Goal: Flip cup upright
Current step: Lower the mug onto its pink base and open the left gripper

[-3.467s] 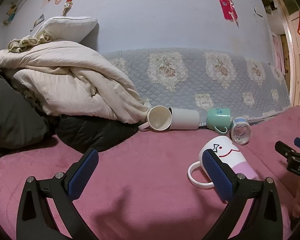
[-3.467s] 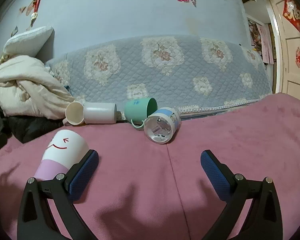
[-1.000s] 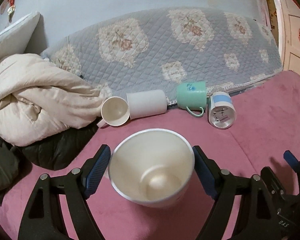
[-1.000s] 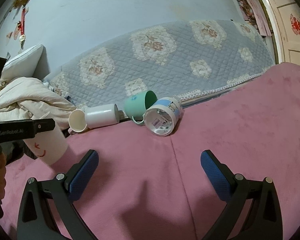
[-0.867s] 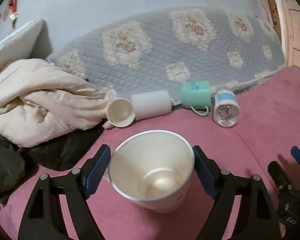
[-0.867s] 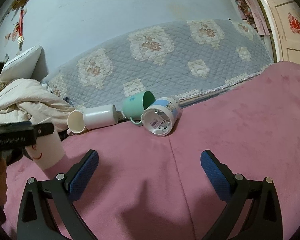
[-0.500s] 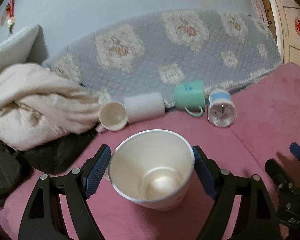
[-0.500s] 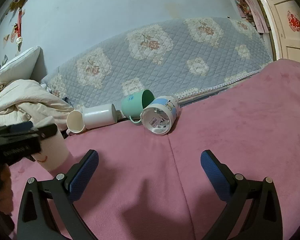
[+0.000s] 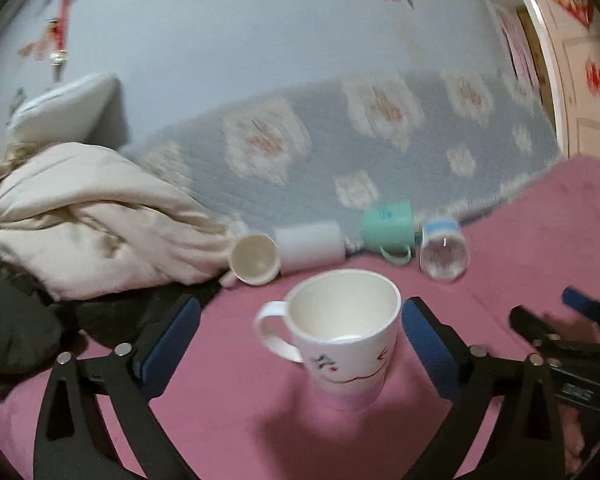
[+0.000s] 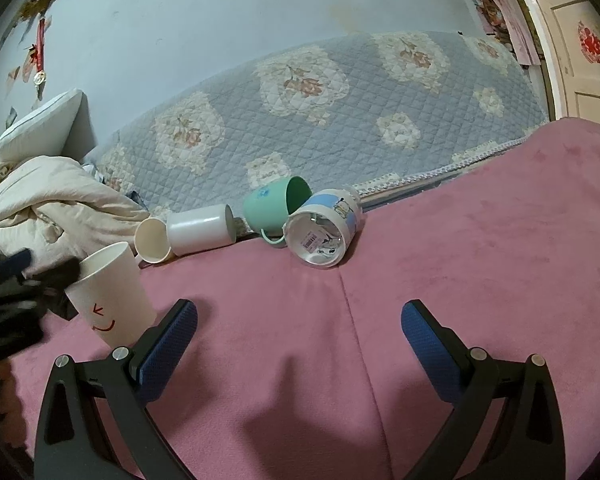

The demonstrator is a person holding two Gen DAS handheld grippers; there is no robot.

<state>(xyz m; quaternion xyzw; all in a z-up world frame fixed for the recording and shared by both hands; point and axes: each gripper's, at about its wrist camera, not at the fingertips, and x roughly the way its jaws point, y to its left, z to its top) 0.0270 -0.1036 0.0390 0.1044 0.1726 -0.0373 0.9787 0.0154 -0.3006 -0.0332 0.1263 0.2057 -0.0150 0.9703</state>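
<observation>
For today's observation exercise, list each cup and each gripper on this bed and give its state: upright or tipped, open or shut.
Smiley-face mug: upright, released.
Cream cup: on its side.
White cup: on its side.
Green mug: on its side.
Blue cartoon cup: on its side.
Left gripper: open.
Right gripper: open, empty.

A pink blanket [image 10: 480,264] covers the bed. On it 1 smiley mug [image 9: 346,338] stands upright. 4 cups [image 10: 260,220] lie tipped beside a cream quilt [image 9: 84,216].

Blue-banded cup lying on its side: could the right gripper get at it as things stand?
Probably yes. The right gripper is open and holds nothing, and only bare pink blanket lies between it and the blue-banded cup.
</observation>
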